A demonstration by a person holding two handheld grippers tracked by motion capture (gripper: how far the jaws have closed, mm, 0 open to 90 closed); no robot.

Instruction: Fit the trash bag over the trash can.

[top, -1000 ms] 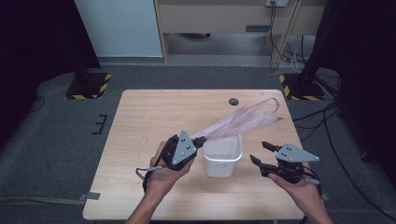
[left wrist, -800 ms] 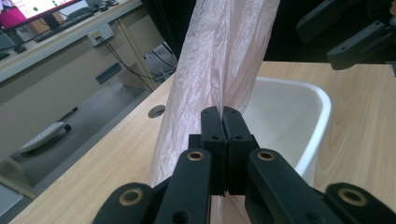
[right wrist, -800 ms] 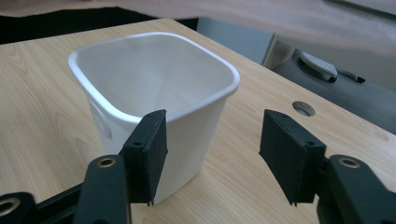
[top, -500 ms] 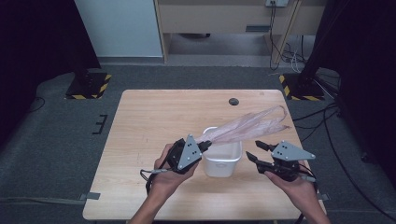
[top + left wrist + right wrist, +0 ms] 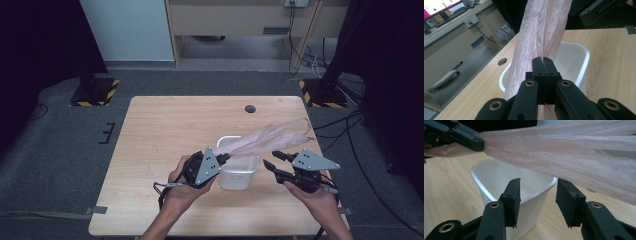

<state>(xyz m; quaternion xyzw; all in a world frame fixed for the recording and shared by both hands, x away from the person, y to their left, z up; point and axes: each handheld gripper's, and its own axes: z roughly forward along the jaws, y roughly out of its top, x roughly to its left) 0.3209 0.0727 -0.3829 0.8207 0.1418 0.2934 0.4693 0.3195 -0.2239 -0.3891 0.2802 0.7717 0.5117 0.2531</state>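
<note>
Your left gripper (image 5: 223, 158) is squeezed tight on one end of a thin pink plastic bag (image 5: 270, 137). In the left gripper view the two black jaws press flat together with the bag (image 5: 541, 32) pinched between them. The bag stretches up and away to the right, over a small white plastic bin (image 5: 239, 170) that sits on the wooden table (image 5: 165, 130).

Your right gripper (image 5: 272, 161) is just to the right of the bin. Its jaws have just been closing, but there is a gap between them. In the right gripper view the bin's (image 5: 499, 177) rim sits between the jaws, not pinched. The bag (image 5: 564, 150) hangs just above them.
</note>
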